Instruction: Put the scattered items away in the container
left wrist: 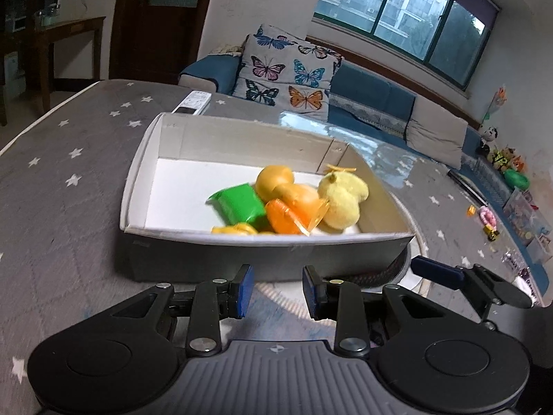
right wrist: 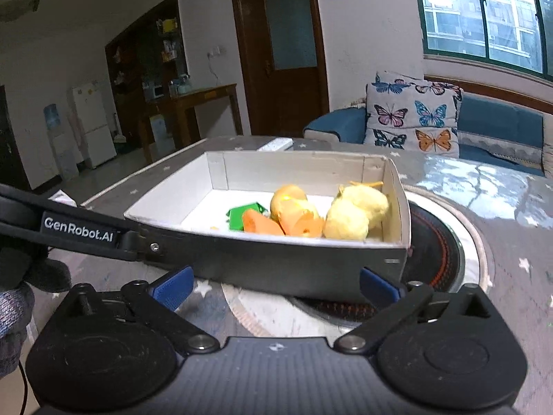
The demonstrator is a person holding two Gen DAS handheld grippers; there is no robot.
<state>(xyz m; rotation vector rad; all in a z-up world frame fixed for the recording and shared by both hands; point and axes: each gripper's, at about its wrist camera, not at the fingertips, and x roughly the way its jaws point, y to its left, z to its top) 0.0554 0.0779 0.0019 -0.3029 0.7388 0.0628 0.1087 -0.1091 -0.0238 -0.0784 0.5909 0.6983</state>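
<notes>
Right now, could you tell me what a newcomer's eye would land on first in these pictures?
Most likely the shallow cardboard box in the middle of the star-patterned grey table, with bright things bunched at its right end: a yellow plush toy, orange pieces and a green packet. Behind it, the butterfly cushion on the blue sofa stands out.

grey box (left wrist: 214, 259) white inside, open top, on table; holds green packet (left wrist: 242, 205), orange toys (left wrist: 297, 207), yellow plush (left wrist: 342, 200) (all bunched at right end)
</notes>
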